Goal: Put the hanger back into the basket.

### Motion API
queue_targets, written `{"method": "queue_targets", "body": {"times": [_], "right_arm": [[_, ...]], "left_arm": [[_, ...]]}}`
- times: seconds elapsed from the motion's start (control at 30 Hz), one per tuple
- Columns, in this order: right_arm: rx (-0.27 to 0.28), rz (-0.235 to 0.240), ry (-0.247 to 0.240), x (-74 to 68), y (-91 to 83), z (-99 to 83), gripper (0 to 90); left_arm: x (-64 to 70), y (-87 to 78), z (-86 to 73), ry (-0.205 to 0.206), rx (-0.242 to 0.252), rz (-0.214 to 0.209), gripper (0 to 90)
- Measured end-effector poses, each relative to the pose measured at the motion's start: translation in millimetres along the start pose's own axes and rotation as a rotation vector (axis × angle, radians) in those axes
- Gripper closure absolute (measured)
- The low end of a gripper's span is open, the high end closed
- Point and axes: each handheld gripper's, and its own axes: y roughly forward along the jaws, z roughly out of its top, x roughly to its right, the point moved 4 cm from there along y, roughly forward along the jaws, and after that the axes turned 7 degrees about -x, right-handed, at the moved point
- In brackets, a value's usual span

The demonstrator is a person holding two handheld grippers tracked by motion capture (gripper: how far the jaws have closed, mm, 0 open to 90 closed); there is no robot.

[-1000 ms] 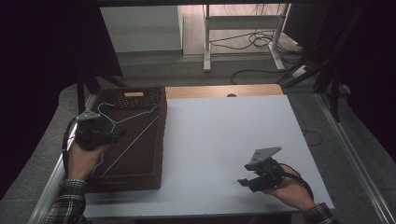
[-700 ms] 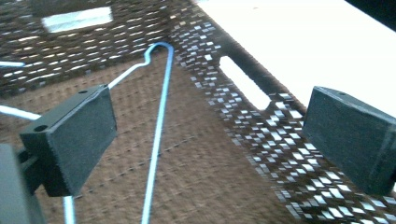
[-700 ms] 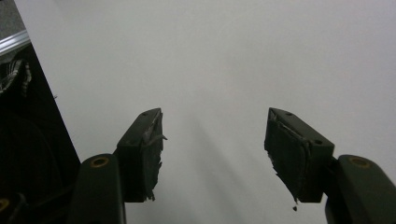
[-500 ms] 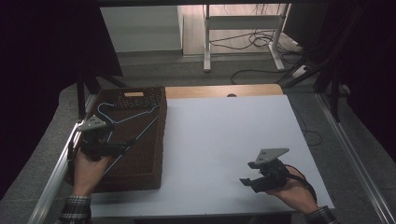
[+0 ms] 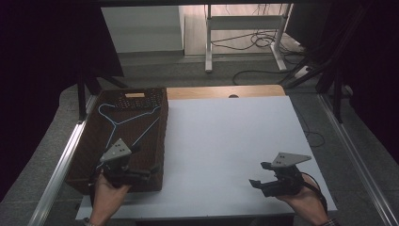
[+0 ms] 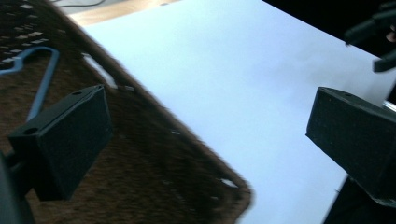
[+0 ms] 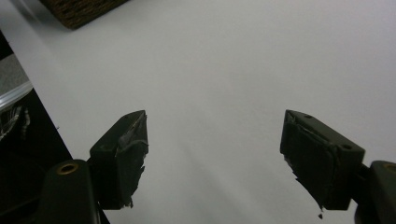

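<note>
Black jaws of the left gripper [image 6: 205,140] stand wide apart with nothing between them; in its own view one jaw hangs over the brown woven basket [image 6: 140,163] and the other over the white table top [image 6: 224,74]. From the high view this gripper [image 5: 123,170] sits at the near end of the basket [image 5: 160,141], held by the person's left hand [image 5: 107,195], with its grey three-cornered plate [image 5: 115,150] on top. A thin light-blue wire hanger [image 5: 129,121] lies across the basket's top, its hook toward the far end, and a stretch of the same hanger [image 6: 41,79] shows beside the left jaw in the left gripper view. The basket lies along the left edge of the table, its far end bearing a small pale label [image 5: 135,95].

The right gripper [image 7: 212,154] is also spread open and empty, its worn pads over bare white surface, with a corner of the basket [image 7: 79,10] at the top of its view. In the high view it [image 5: 277,181] is near the front right corner of the table [image 5: 226,136], held by the right hand [image 5: 303,200], well apart from the basket. Beyond the table a wooden strip [image 5: 226,91] runs along its far edge, and cables [image 5: 254,44] lie on the floor behind
</note>
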Motion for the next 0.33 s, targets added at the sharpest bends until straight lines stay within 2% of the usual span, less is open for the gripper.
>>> {"method": "queue_targets", "body": {"times": [0.17,0.27,0.33], "right_arm": [[0.008,-0.031,0.031,5.6,-4.2,-12.2,23.3],[-0.009,-0.027,0.057,9.0,-2.3,-16.7,23.3],[-0.011,-0.034,0.055,10.4,-1.2,-17.1,23.3]], "left_arm": [[15.3,7.2,-8.0,0.009,-0.019,-0.037,0.5],[18.0,10.9,-11.6,0.006,-0.031,-0.052,0.5],[18.1,13.5,-12.3,0.008,-0.041,-0.048,0.6]]}}
